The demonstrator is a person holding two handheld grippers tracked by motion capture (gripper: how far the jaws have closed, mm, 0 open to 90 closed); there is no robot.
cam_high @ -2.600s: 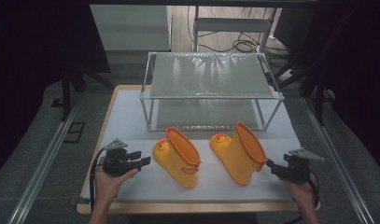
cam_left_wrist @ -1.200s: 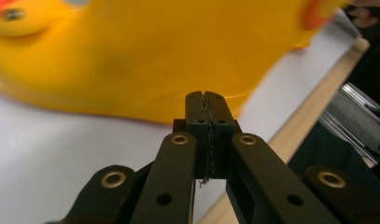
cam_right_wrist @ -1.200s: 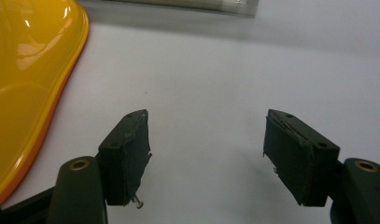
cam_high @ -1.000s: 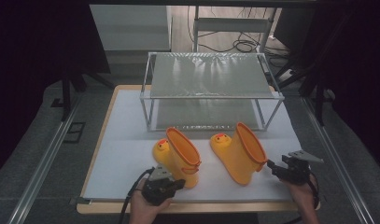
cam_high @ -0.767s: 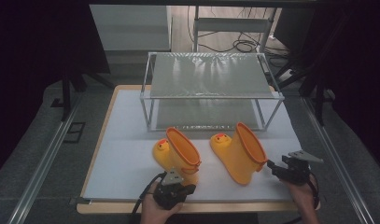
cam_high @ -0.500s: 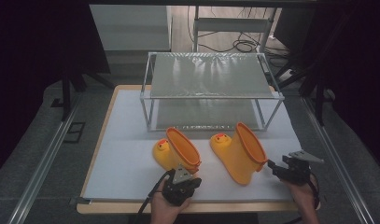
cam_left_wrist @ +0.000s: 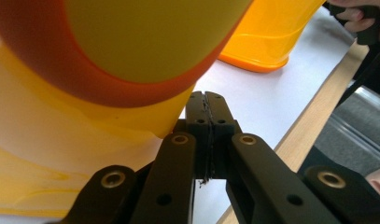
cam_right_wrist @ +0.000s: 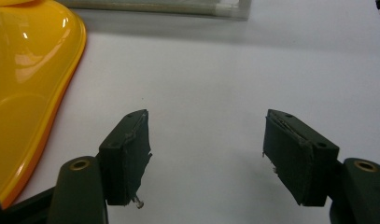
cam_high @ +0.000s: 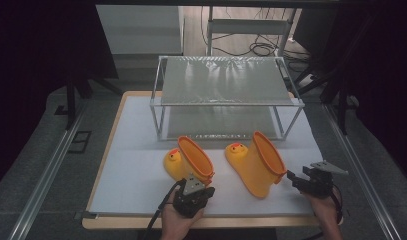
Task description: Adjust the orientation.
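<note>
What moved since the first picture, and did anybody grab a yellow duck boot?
The left gripper slid from the table's left side across to the near edge, just under the left boot. Its jaws are shut with nothing between them, beside the boot's orange rim. No boot was grabbed. The right gripper, open, the right boot and the wire rack stayed put.

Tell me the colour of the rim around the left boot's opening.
Orange, on a yellow left boot; the rim shows best in the left gripper view.

High view overlooks table (cam_high: pixel 141 150); gripper views sit close.
</note>
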